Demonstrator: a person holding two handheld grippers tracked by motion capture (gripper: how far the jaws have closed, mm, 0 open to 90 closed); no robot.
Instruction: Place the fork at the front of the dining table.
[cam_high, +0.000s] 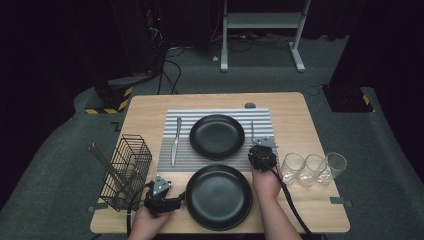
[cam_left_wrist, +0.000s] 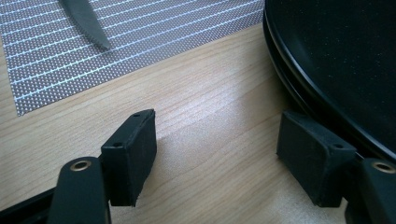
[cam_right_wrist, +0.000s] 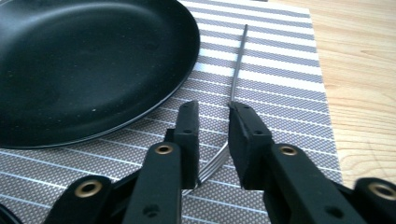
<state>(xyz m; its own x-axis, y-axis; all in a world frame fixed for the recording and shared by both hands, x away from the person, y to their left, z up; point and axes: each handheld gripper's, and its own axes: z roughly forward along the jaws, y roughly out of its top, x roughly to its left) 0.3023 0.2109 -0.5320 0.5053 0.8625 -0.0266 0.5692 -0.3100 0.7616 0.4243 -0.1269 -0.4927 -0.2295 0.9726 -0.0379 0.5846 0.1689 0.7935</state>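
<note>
My right gripper (cam_high: 263, 143) (cam_right_wrist: 212, 107) points down at the striped placemat (cam_high: 220, 113) (cam_right_wrist: 280, 79), just right of the far black plate (cam_high: 217, 136) (cam_right_wrist: 84, 60). Its jaws stand narrow around the head of a metal fork (cam_high: 252, 131) (cam_right_wrist: 239, 60) lying on the mat, and both pads seem to touch it. My left gripper (cam_high: 176, 201) (cam_left_wrist: 217, 149) rests low over the bare wood, open, with nothing between its fingers. Its right jaw sits at the left rim of the near black plate (cam_high: 218, 196) (cam_left_wrist: 336, 56). A knife (cam_high: 175, 140) (cam_left_wrist: 86, 21) lies on the mat left of the far plate.
A black wire basket (cam_high: 127, 172) holding long utensils stands at the table's left edge. Three clear glasses (cam_high: 312, 169) stand in a row at the right. The wooden table (cam_high: 295, 115) has bare wood right of the mat. Cables trail from both grippers.
</note>
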